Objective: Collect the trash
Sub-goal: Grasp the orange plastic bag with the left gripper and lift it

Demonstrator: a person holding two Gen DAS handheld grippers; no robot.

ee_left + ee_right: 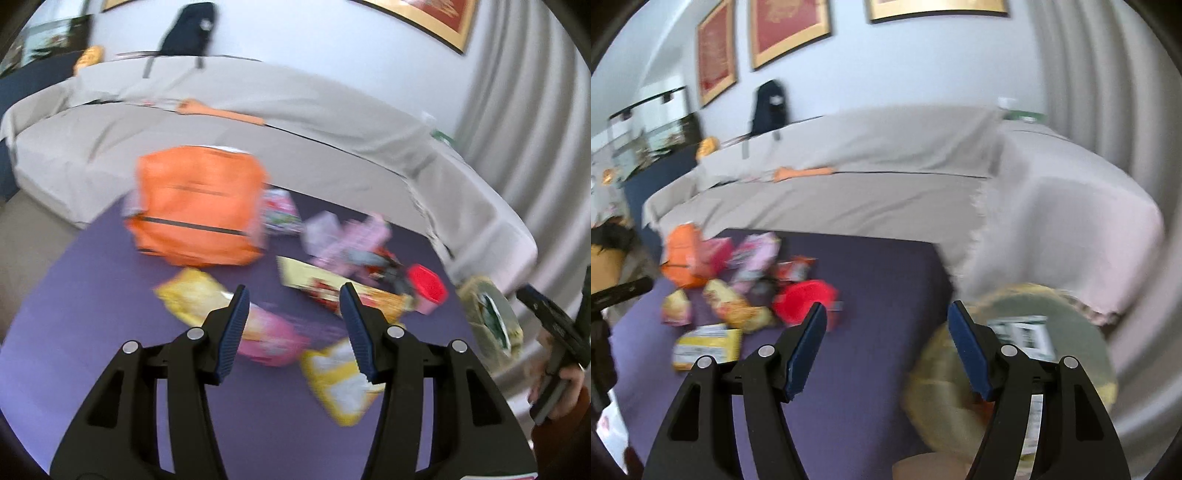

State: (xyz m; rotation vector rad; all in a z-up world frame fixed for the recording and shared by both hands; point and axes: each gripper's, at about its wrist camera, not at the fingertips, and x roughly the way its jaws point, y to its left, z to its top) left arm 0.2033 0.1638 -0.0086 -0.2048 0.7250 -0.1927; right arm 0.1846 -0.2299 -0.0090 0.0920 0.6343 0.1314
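Note:
Snack wrappers lie scattered on a purple table (92, 295). My left gripper (293, 293) hovers open over them, with a pink wrapper (273, 339) and a yellow-white packet (340, 380) under its fingers and nothing held. An orange bag (195, 210) stands behind the pile, and a red-lidded jar (426, 286) sits to the right. My right gripper (886, 308) is open and empty above bare table (879, 266). A yellowish see-through bag (1034, 332) with a white label lies behind its right finger. The wrapper pile (738, 295) is far to its left.
A sofa under a beige cover (295, 110) wraps around the table's far and right sides. Grey curtains (535, 110) hang at the right. A dark backpack (188, 29) sits behind the sofa. A hand (565, 380) shows at the right edge of the left wrist view.

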